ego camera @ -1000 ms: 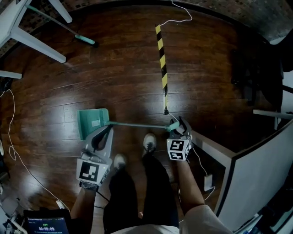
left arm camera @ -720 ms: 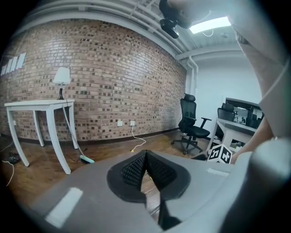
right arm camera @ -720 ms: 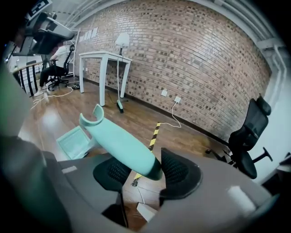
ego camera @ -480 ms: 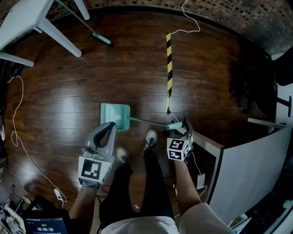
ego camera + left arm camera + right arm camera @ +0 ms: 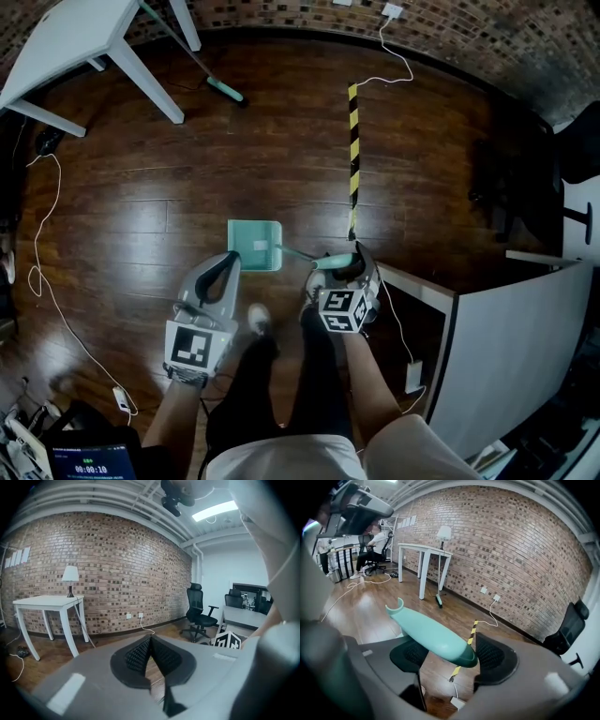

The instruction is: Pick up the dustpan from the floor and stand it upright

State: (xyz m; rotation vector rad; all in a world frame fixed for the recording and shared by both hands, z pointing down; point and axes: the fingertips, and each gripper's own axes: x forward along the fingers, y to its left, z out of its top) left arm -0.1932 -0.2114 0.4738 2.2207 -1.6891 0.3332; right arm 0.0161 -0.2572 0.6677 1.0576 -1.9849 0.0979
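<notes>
Two jaws of the left gripper (image 5: pixel 228 264) are pressed together, empty; teal plastic long-handled dustpan (image 5: pixel 255 246) rests pan-down on the dark wood floor (image 5: pixel 141 216), judged light, rigid and smooth, best taken at its handle grip (image 5: pixel 431 637); right gripper (image 5: pixel 349 258) is opening around that grip; only its own view shows the slack.
</notes>
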